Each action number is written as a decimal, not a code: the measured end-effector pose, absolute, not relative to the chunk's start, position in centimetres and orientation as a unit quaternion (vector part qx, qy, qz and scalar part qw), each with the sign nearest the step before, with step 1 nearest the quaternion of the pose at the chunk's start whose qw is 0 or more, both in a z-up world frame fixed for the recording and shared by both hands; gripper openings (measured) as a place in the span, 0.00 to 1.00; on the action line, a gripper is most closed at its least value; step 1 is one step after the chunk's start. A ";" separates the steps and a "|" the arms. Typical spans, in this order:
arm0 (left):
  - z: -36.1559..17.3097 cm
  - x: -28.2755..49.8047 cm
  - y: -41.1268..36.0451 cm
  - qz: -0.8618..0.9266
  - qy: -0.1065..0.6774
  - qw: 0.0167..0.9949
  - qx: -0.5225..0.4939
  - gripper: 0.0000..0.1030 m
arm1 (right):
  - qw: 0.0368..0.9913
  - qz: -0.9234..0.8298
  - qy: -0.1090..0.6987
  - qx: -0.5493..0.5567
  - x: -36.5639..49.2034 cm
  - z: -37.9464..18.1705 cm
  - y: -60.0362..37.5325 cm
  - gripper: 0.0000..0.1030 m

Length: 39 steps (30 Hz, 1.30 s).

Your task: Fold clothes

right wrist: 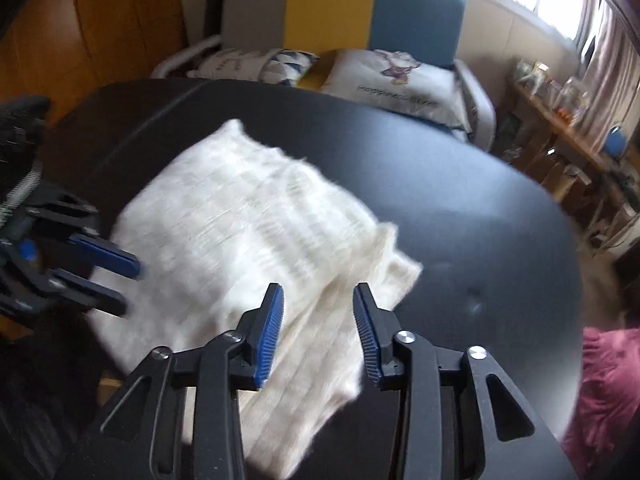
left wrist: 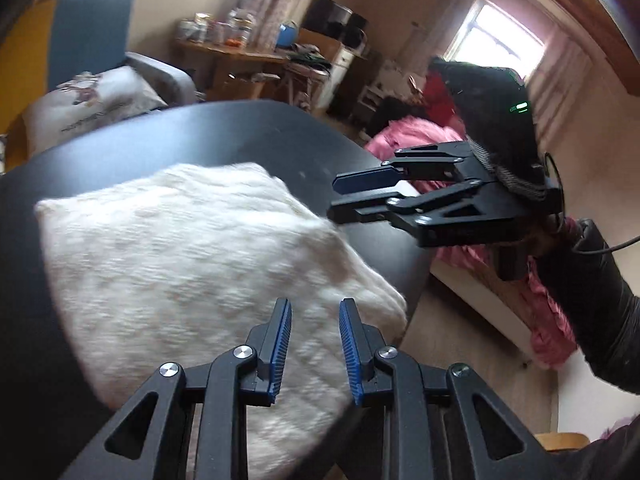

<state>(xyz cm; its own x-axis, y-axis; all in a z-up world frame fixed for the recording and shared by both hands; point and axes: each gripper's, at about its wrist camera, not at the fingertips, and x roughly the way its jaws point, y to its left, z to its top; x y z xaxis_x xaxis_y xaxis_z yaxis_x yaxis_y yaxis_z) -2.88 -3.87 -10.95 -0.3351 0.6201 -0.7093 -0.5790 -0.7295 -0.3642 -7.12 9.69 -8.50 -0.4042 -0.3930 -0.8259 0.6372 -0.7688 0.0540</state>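
Black table (right wrist: 460, 208) | folded white knit (right wrist: 248, 216) under both grippers | left gripper (left wrist: 315, 308) jaws apart, empty | right gripper (right wrist: 319, 292) jaws apart, empty

The left gripper (left wrist: 315, 312) points down, and its two blue-padded fingers (left wrist: 280, 344) stand a little apart with nothing held between them. The right gripper (right wrist: 319, 296) points down too, with its jaws parted and empty. A dark-gloved hand (left wrist: 500, 120) holds the right gripper from behind.

No legible text; cushion (right wrist: 400, 80) lettering too blurred.
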 end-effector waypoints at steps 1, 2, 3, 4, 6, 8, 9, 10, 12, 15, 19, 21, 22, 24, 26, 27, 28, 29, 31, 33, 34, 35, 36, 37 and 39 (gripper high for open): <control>-11.5 -2.7 -3.5 0.813 -0.017 0.365 -0.453 0.24 | 0.324 -0.822 0.126 0.451 -6.4 -8.6 10.4 0.37; -12.0 -2.6 -3.1 0.810 -0.012 0.364 -0.461 0.24 | 0.339 -0.815 0.122 0.453 -5.7 -8.8 10.6 0.37; -12.4 -2.5 -3.1 0.806 -0.015 0.363 -0.468 0.24 | 0.354 -0.807 0.121 0.456 -5.0 -9.1 10.5 0.37; -12.7 -2.3 -3.2 0.804 -0.017 0.361 -0.472 0.24 | 0.367 -0.798 0.121 0.462 -4.1 -9.4 10.4 0.37; -13.1 -1.8 -3.4 0.802 -0.025 0.361 -0.476 0.24 | 0.386 -0.786 0.117 0.469 -2.6 -10.2 10.1 0.37; -13.3 -1.4 -3.6 0.799 -0.032 0.363 -0.477 0.24 | 0.404 -0.773 0.113 0.476 -1.2 -11.1 9.8 0.37; -13.3 -1.2 -3.7 0.798 -0.036 0.365 -0.478 0.24 | 0.406 -0.772 0.110 0.477 -0.9 -11.5 9.7 0.37; -13.4 -1.0 -3.8 0.797 -0.037 0.366 -0.478 0.24 | 0.407 -0.770 0.106 0.480 -0.7 -12.0 9.5 0.37; -13.9 -0.7 -3.7 0.795 -0.026 0.363 -0.486 0.24 | 0.420 -0.762 0.102 0.482 -0.4 -12.7 9.0 0.37; -15.2 -0.4 -3.4 0.783 -0.014 0.368 -0.501 0.24 | 0.436 -0.735 0.117 0.506 -0.3 -14.5 8.6 0.28; -15.4 -0.2 -3.5 0.776 -0.022 0.375 -0.506 0.24 | 0.444 -0.722 0.083 0.524 -0.7 -16.2 9.9 0.17; -14.2 -0.8 -4.1 0.767 -0.069 0.396 -0.499 0.24 | 0.444 -0.726 0.065 0.521 -0.9 -16.5 10.4 0.16; -13.4 -1.1 -4.4 0.774 -0.079 0.396 -0.487 0.24 | 0.443 -0.729 0.065 0.518 -0.7 -16.4 10.5 0.16; -11.9 -1.8 -4.8 0.788 -0.095 0.394 -0.463 0.24 | 0.440 -0.735 0.068 0.511 -0.4 -16.3 10.5 0.16; -11.4 -2.7 -4.4 0.800 -0.090 0.377 -0.458 0.24 | 0.438 -0.741 0.073 0.503 0.1 -16.2 10.5 0.16; -11.2 -3.1 -4.1 0.802 -0.091 0.371 -0.459 0.24 | 0.439 -0.744 0.079 0.497 0.3 -16.2 10.4 0.16; -11.1 -3.6 -3.8 0.806 -0.088 0.363 -0.459 0.24 | 0.439 -0.747 0.086 0.492 0.6 -16.1 10.4 0.16; -11.1 -4.1 -2.9 0.814 -0.072 0.353 -0.456 0.24 | 0.440 -0.749 0.086 0.488 0.7 -16.2 10.5 0.16; -11.7 -4.9 -1.7 0.810 -0.057 0.350 -0.466 0.24 | 0.442 -0.752 0.081 0.482 0.9 -16.3 10.8 0.16; -12.3 -5.5 -0.8 0.802 -0.037 0.354 -0.480 0.24 | 0.444 -0.755 0.071 0.476 1.0 -16.5 11.1 0.16; -12.7 -5.7 -0.3 0.799 -0.022 0.353 -0.487 0.24 | 0.446 -0.757 0.067 0.474 1.0 -16.5 11.3 0.16; -13.5 -5.8 0.5 0.794 -0.008 0.348 -0.498 0.24 | 0.446 -0.758 0.061 0.472 1.1 -16.6 11.5 0.16; -14.3 -6.0 1.2 0.790 0.006 0.342 -0.509 0.24 | 0.447 -0.759 0.055 0.470 1.1 -16.7 11.6 0.16; -15.0 -6.1 1.9 0.786 0.019 0.338 -0.517 0.24 | 0.448 -0.761 0.050 0.468 1.2 -16.8 11.7 0.16; -15.2 -5.9 2.5 0.791 0.034 0.336 -0.510 0.24 | 0.447 -0.765 0.044 0.461 1.5 -17.0 12.0 0.16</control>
<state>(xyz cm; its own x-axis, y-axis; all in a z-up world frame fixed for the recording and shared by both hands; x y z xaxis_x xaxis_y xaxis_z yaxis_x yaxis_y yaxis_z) -5.92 2.49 -15.18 -0.2534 0.4972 -0.8298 -0.5665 -0.7716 -0.2893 1.45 12.02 -16.97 -0.1749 -0.6439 -0.7448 0.7257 -0.5956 0.3445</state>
